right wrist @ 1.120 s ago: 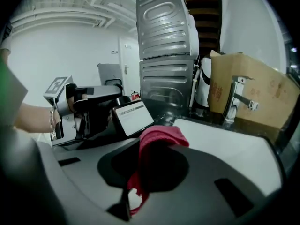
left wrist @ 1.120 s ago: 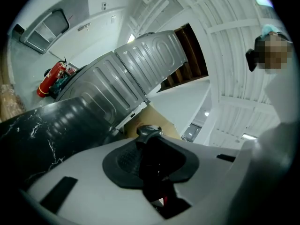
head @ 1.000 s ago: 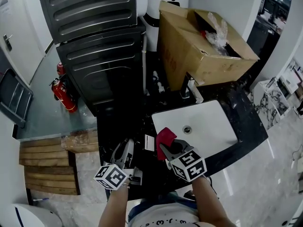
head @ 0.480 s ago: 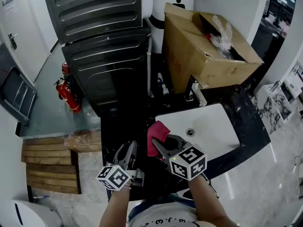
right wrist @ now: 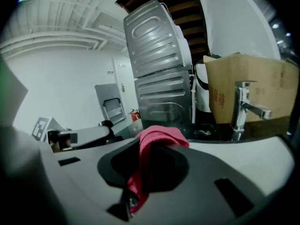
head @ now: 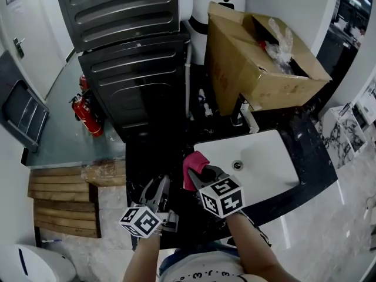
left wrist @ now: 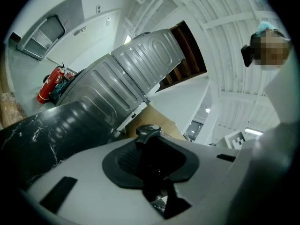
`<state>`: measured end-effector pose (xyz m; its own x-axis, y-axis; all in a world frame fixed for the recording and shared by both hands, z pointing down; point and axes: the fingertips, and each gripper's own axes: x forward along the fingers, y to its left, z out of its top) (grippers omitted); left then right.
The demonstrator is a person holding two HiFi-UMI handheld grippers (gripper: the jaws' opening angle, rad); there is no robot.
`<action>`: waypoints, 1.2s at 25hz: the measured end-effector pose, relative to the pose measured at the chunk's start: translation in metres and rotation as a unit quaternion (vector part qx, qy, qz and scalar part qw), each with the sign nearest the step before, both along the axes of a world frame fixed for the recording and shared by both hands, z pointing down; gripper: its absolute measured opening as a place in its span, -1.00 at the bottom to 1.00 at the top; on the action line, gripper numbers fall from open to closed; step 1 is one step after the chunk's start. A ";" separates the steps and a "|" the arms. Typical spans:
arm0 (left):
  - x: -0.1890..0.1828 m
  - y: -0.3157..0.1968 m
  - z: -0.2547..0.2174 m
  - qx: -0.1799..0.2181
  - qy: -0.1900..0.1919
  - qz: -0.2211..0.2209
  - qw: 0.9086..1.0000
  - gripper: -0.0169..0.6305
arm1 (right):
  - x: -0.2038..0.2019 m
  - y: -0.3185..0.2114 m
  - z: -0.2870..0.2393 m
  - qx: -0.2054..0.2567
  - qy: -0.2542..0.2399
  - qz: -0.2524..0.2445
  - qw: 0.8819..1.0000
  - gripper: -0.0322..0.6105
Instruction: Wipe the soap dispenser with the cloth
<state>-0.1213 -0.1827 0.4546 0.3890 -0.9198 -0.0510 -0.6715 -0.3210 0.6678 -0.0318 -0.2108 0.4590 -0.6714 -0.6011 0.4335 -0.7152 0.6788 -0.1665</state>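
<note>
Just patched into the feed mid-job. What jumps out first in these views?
The red cloth pinched in the right gripper jaws stands out against the black counter, just left of the white sink. Beside it, the left gripper is closed on a dark pump-topped bottle, apparently the soap dispenser. Behind the sink sits a big open cardboard box, next to two stacked grey machines.

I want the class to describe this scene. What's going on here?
A person stands at a black counter beside a white sink, tongs in each hand. The left tongs grip what looks like the soap dispenser, dark with a pump top. The right tongs hold a pink cloth beside it, not yet touching.
</note>
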 end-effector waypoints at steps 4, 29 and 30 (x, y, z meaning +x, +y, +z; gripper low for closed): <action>0.000 0.001 0.000 0.001 -0.002 -0.002 1.000 -0.65 | 0.028 -0.002 0.028 -0.035 0.023 0.039 0.998 -0.75; 0.067 -0.016 -0.015 0.119 -0.404 0.359 0.833 -0.35 | 0.140 0.000 -0.004 -0.021 -0.019 0.168 0.985 -0.75; 0.062 -0.019 -0.015 0.114 -0.411 0.356 0.831 -0.23 | 0.138 0.002 -0.004 -0.021 -0.019 0.165 0.986 -0.75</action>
<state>-0.0596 -0.2014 0.4393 0.8208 -0.4434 0.3601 -0.4553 -0.8885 -0.0561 0.1064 -0.2092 0.4549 -0.4587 -0.7718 0.4405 -0.8886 0.4023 -0.2204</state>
